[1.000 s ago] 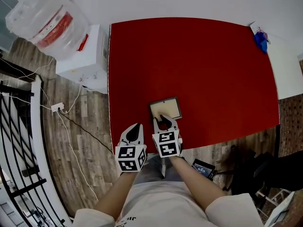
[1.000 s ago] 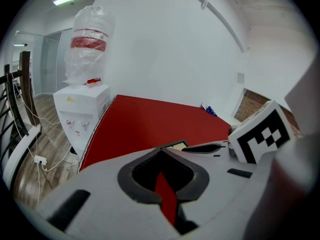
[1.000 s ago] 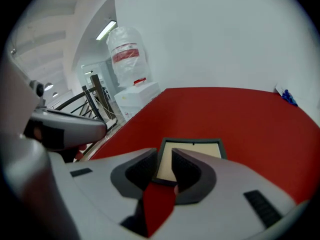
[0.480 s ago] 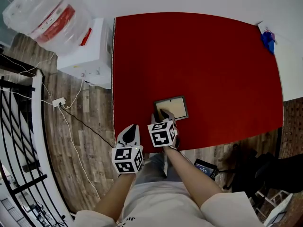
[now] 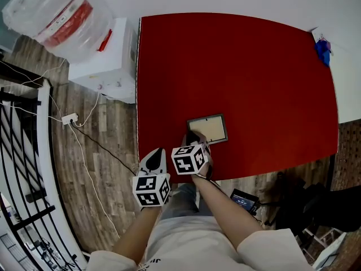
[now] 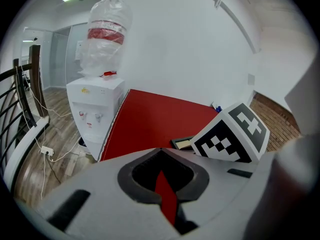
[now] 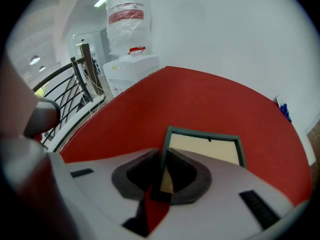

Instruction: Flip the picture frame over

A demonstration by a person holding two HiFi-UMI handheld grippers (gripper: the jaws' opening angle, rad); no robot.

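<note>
The picture frame [image 5: 210, 128] lies flat near the red table's [image 5: 242, 61] front edge, with its long sides running across. The right gripper [image 5: 193, 139] is the nearer one. Its jaws have just been closing and now pinch the frame's near-left corner. The left gripper [image 5: 159, 152] hovers at that edge, closed on nothing.

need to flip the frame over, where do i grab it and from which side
Take the frame by its thin rim at the near left corner, coming steeply down from the table's near edge. It lies flat, so only the raised rim offers a pinch, and that corner sits closest to you. The right gripper has just been closing there, with the rim between its jaws.
</note>
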